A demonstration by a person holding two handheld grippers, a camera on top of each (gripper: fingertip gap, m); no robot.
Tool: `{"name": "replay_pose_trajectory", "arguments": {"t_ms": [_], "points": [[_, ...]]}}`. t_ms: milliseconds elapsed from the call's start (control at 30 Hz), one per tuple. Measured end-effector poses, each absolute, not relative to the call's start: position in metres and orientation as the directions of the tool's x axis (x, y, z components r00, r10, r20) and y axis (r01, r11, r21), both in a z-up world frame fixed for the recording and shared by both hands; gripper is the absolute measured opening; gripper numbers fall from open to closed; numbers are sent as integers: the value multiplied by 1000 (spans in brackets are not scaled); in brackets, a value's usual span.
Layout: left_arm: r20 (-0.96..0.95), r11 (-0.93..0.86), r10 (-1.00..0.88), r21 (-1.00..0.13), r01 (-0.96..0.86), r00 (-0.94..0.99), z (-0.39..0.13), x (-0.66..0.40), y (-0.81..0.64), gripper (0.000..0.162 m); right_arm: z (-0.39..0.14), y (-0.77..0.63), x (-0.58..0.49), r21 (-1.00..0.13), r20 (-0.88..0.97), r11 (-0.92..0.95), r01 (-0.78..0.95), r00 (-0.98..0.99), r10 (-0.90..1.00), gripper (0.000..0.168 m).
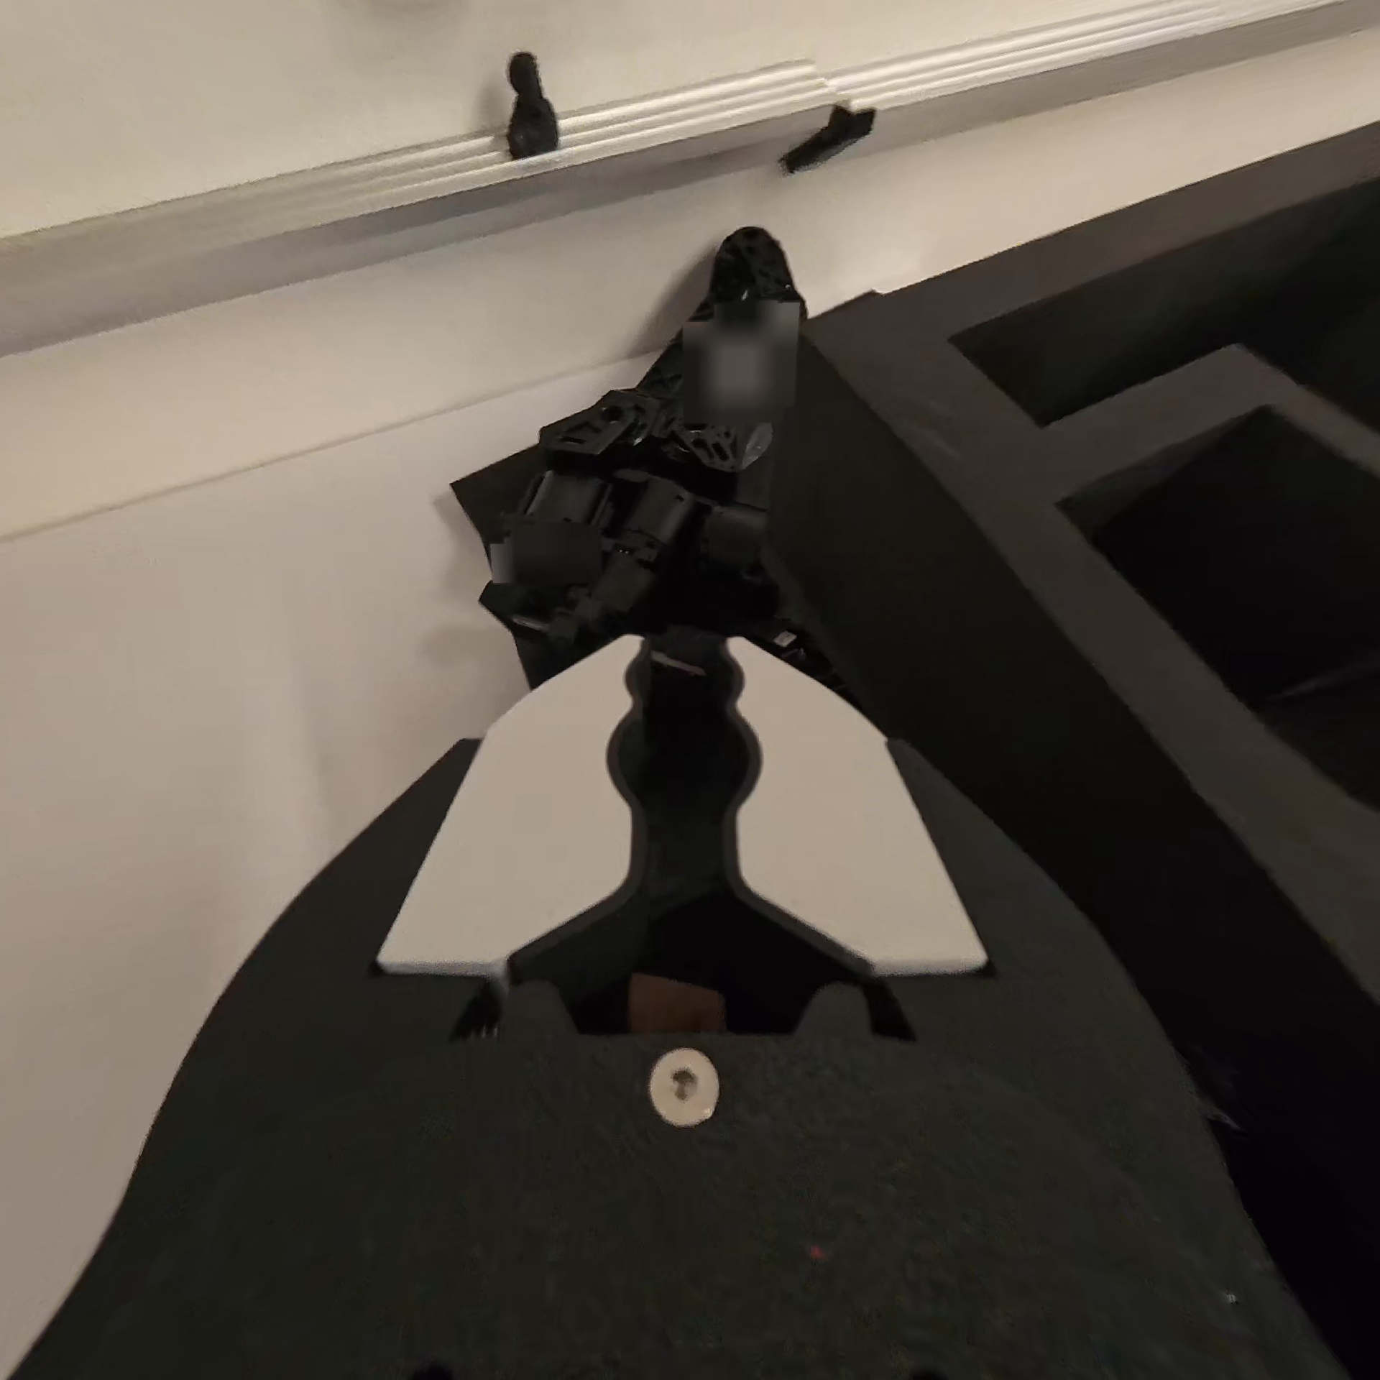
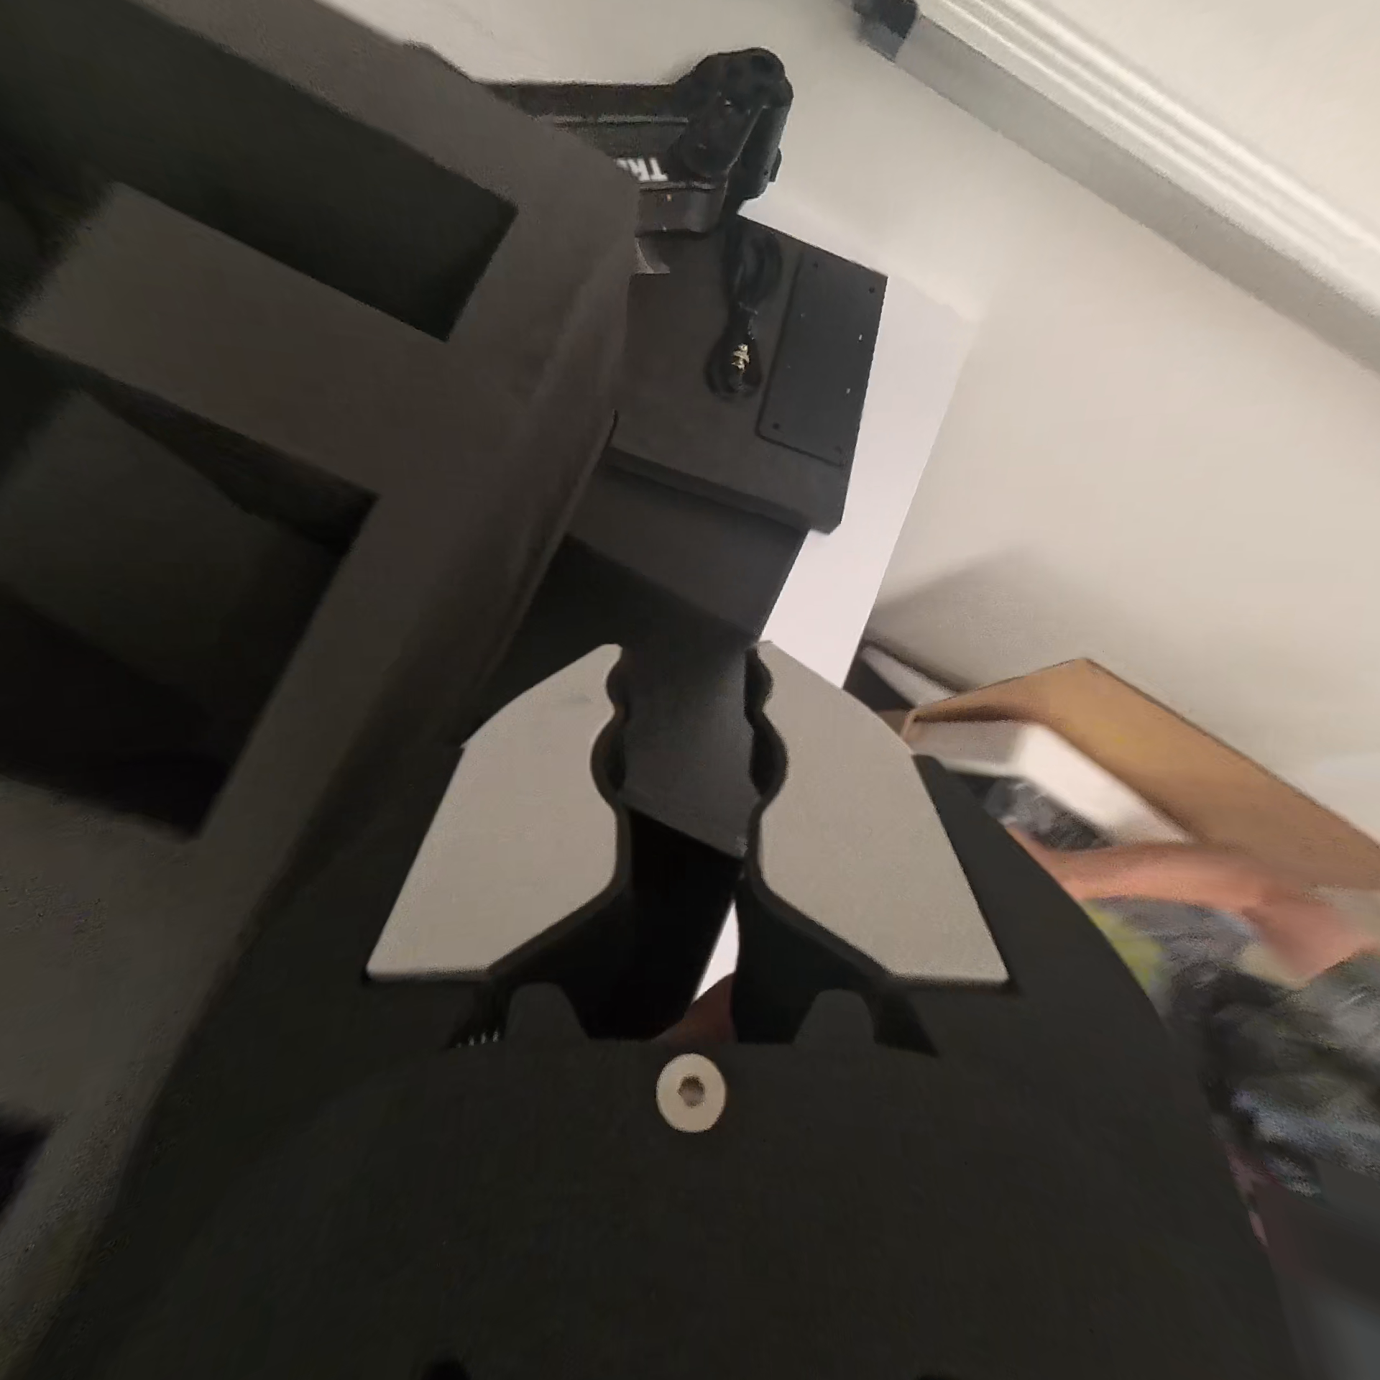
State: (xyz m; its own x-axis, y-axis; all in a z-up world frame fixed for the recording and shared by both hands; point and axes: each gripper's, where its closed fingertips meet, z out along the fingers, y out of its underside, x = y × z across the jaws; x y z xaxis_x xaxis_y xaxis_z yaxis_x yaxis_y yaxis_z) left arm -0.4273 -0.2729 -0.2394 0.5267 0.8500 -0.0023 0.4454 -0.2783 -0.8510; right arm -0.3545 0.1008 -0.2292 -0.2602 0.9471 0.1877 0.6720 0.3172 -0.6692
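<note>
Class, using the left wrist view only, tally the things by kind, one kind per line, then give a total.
White gripper fingers: 2
Black pieces on the white rail: 2
White rail: 1
Black foam insert: 1
Black mechanical assembly: 1
Total: 7

Left wrist view: one black foam insert at the right, two rectangular cut-out pockets showing in it. One black mechanical assembly sits against the wall. One white ribbed rail up top, with two small black pieces on it: one knob, one flat clip.

Right wrist view: one foam insert, two pockets counted again, one black box, one cardboard box.
</note>
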Motion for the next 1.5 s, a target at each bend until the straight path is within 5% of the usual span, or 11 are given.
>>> {"name": "replay_pose_trajectory", "arguments": {"t_ms": [200, 467, 700, 867, 1200, 1500], "points": [[86, -216, 865, -825, 522, 494, -212, -364, -279, 42, -189, 84, -261, -653, 27, 114, 748, -127, 991, 65], [26, -318, 841, -784, 533, 540, -213, -297, -266, 58, -217, 25, -145, -507, -24, 27, 862, -45, 999, 76], [79, -307, 832, -760, 573, 550, -212, -269, -268, 55, -254, 9, -133, -431, -17, 75, 899, -92, 996, 18], [33, -320, 855, -751, 577, 517, -216, -245, -297, 45, -254, 10, -133, -410, -15, 130, 903, -149, 989, 16], [38, -175, 950, -756, 630, 309, -213, -131, -352, 41, -227, 30, -123, -539, -19, 191, 820, -238, 971, 13], [194, -166, 861, -767, 620, 471, -198, -77, -275, 38, -215, 36, -76, -582, -227, -20, 813, -139, 964, 12]]}}
